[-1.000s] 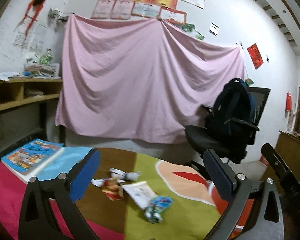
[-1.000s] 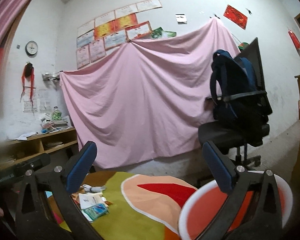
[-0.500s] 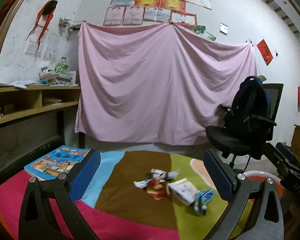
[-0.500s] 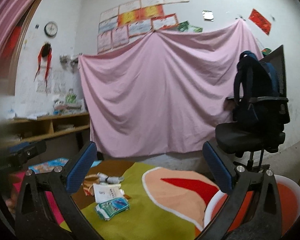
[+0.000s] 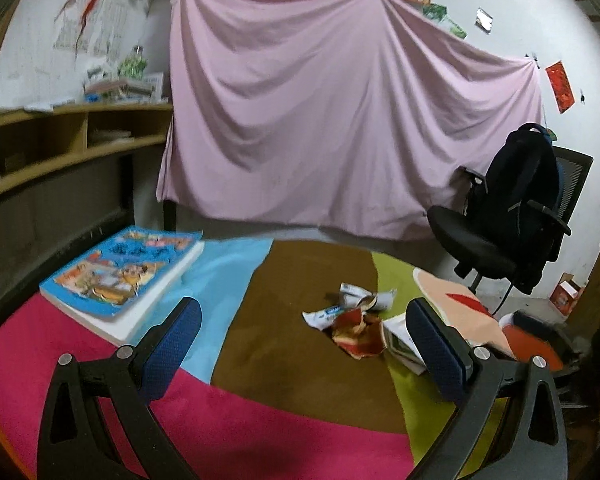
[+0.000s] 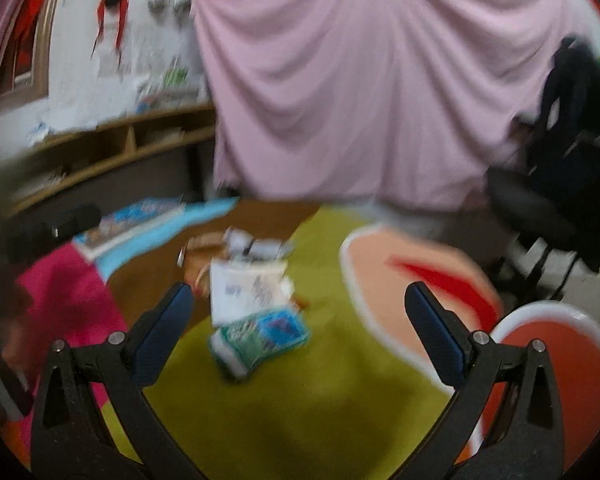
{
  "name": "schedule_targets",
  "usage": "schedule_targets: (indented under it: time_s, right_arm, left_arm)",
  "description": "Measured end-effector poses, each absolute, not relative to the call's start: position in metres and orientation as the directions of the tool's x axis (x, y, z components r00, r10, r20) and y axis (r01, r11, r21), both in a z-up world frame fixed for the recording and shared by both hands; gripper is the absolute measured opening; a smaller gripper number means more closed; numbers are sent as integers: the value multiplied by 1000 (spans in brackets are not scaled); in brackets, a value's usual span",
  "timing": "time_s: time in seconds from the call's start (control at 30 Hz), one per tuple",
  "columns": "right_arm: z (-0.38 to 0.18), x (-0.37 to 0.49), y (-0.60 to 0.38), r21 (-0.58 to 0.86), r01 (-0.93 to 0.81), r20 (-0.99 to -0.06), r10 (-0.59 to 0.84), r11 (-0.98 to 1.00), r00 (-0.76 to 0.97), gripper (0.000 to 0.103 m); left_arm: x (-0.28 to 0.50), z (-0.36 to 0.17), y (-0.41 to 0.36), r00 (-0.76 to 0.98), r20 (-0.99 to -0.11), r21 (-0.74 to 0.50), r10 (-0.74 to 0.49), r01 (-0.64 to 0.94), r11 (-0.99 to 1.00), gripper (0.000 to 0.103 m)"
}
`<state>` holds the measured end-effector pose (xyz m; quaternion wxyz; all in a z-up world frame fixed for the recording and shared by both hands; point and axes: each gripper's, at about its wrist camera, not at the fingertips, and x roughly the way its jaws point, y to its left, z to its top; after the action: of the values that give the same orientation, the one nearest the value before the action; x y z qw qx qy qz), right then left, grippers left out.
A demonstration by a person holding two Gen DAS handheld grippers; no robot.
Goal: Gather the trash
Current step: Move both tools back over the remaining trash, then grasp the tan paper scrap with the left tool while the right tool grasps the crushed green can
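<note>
Where the brown and green patches of the colourful tablecloth [image 5: 284,368] meet, a small heap of trash lies bunched together: a crumpled red wrapper [image 5: 358,334], torn white wrappers [image 5: 352,300] behind it, a white paper packet [image 6: 248,286] and a teal packet [image 6: 260,338] nearest the right side. The right gripper [image 6: 298,320] hangs over the teal packet with its blue-padded jaws spread wide, holding nothing; that view is blurred. The left gripper [image 5: 304,336] hovers above the cloth, its jaws likewise apart and empty, the red wrapper lying between its fingers in the view. A thick book [image 5: 124,272] with a blue cover sits well to the left on the cloth. At the right edge stands a red bin [image 6: 556,364] with a white rim. Behind are a pink sheet [image 5: 340,120], a wooden shelf [image 5: 60,140] and an office chair [image 5: 512,224] carrying a dark backpack.
</note>
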<state>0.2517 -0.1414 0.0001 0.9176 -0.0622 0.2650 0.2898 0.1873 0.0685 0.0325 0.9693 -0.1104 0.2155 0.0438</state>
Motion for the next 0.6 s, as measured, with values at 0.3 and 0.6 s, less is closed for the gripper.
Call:
schedule_targets:
  time_s: [0.3, 0.6]
  right_arm:
    - [-27, 269, -114, 21, -624, -683, 467, 781, 562, 103]
    - [-29, 279, -125, 105, -611, -693, 499, 784, 521, 92]
  left_arm:
    - [214, 19, 72, 828, -556, -225, -73, -66, 972, 74]
    - [240, 10, 61, 757, -634, -234, -158, 7, 972, 56]
